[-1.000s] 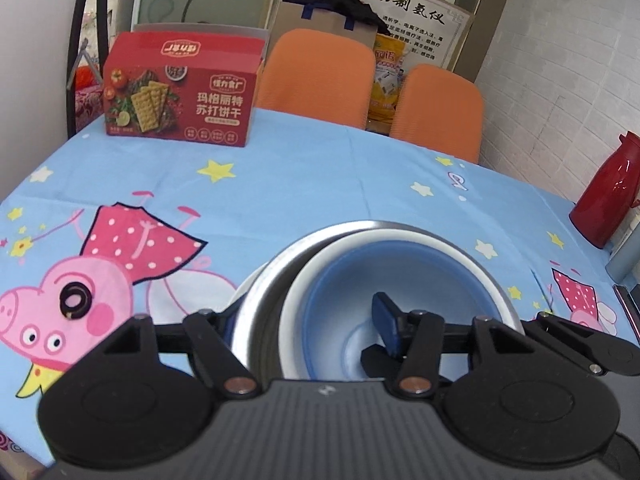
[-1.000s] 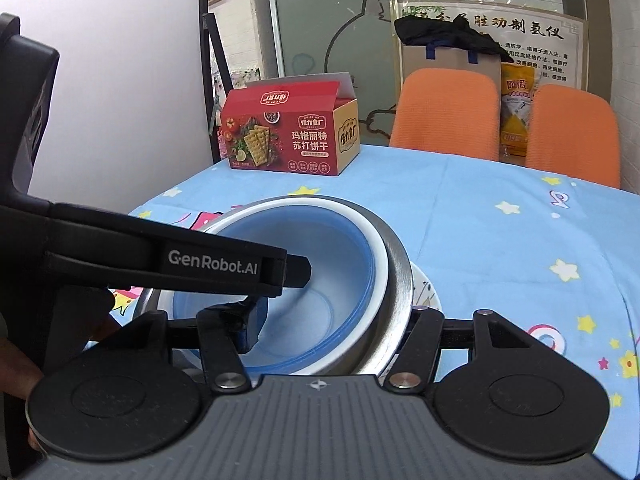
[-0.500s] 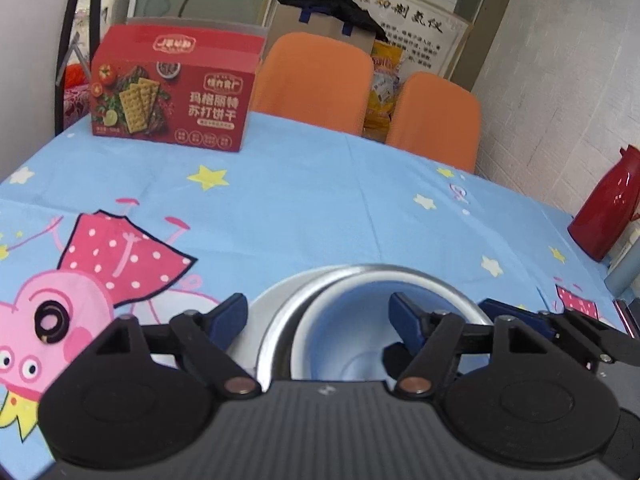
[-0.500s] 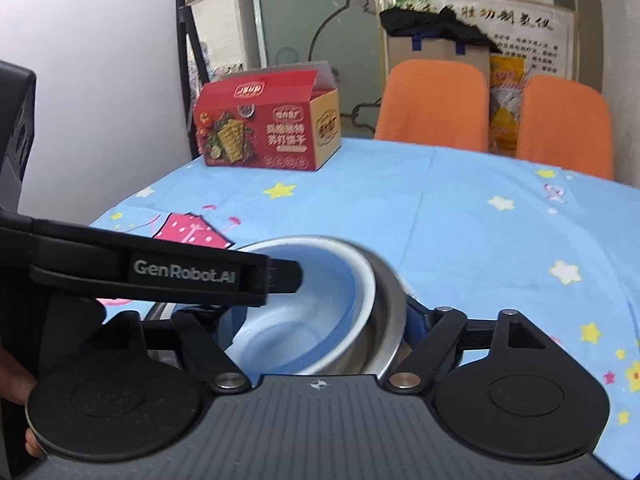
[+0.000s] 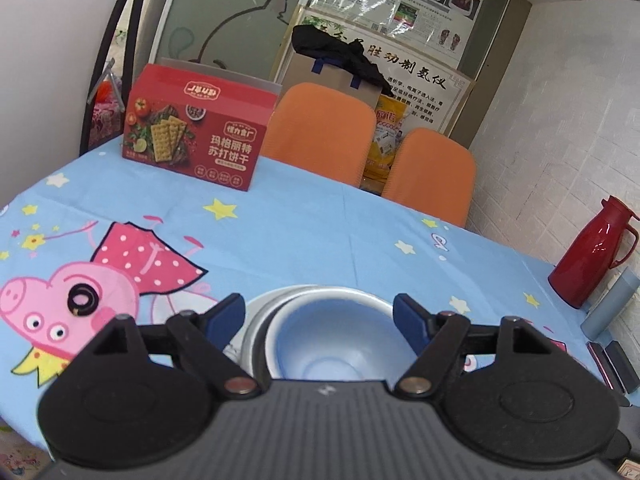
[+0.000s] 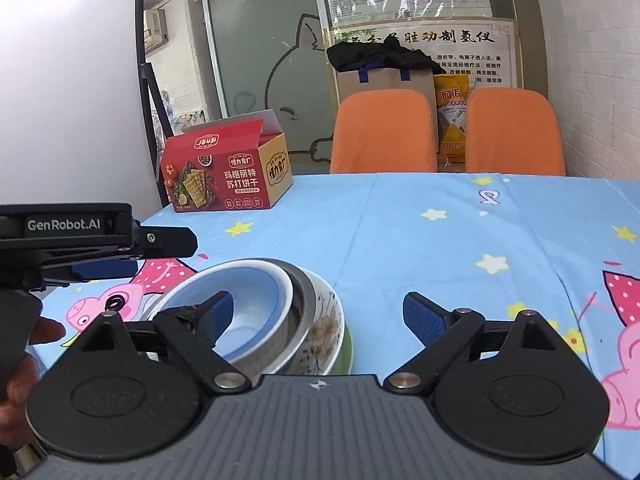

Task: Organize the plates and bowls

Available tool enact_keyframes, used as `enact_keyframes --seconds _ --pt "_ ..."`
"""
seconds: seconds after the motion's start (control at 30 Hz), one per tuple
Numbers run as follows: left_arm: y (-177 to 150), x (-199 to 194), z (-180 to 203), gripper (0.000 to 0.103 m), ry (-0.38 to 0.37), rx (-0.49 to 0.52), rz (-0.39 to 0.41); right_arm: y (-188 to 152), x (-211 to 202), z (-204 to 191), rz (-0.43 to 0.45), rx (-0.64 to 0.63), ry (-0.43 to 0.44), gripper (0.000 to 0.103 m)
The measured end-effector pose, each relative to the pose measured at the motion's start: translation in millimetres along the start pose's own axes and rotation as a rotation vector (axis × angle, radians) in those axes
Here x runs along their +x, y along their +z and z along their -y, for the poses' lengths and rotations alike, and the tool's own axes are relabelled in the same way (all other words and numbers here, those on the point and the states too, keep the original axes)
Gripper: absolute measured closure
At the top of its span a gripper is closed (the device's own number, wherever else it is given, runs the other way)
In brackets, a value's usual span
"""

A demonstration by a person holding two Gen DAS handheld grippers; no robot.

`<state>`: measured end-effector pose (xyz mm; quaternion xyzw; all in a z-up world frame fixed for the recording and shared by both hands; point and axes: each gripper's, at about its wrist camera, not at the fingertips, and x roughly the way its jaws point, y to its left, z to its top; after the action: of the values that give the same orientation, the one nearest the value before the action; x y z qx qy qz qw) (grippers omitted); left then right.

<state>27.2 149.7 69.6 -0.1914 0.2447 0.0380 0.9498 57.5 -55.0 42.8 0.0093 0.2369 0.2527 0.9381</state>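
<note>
Far ahead and left of both tongs, a red cracker box stands on the blue cartoon tablecloth. The left gripper is open, its pads apart on either side of the nested stack and gripping nothing. The blue bowl sits inside a steel bowl inside a floral bowl. The right gripper gapes wide, empty, the stack by its left pad. A red thermos stands far right.

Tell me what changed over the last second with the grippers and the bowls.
Both grippers let go of the blue bowl: left gripper and right gripper opened and pulled back toward the cameras. The nested bowl stack and cracker box stayed put.
</note>
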Motion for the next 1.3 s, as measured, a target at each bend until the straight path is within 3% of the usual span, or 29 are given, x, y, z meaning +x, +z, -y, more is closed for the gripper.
enact_keyframes --seconds 0.27,0.5,0.67,1.0,1.3 --pt "-54.7 -38.1 19.4 0.027 0.023 0.033 0.002 -34.6 -63.9 13.0 0.104 0.046 -0.070 0.000" --pt "-103.2 -58.5 36.1 0.027 0.109 0.163 -0.001 -64.8 -91.2 14.0 0.130 0.070 -0.082 0.000" --pt "-116.8 -80.5 36.0 0.027 0.065 0.145 0.011 -72.7 -109.8 11.0 0.153 0.058 -0.116 0.000" --pt "-133.4 -108.4 56.6 0.028 0.083 0.225 0.076 -83.6 -123.9 -0.3 0.135 0.002 -0.137 0.000" --pt "-139.9 -118.7 68.8 0.028 0.059 0.269 0.082 -89.6 -143.1 6.3 0.169 0.015 -0.163 0.000"
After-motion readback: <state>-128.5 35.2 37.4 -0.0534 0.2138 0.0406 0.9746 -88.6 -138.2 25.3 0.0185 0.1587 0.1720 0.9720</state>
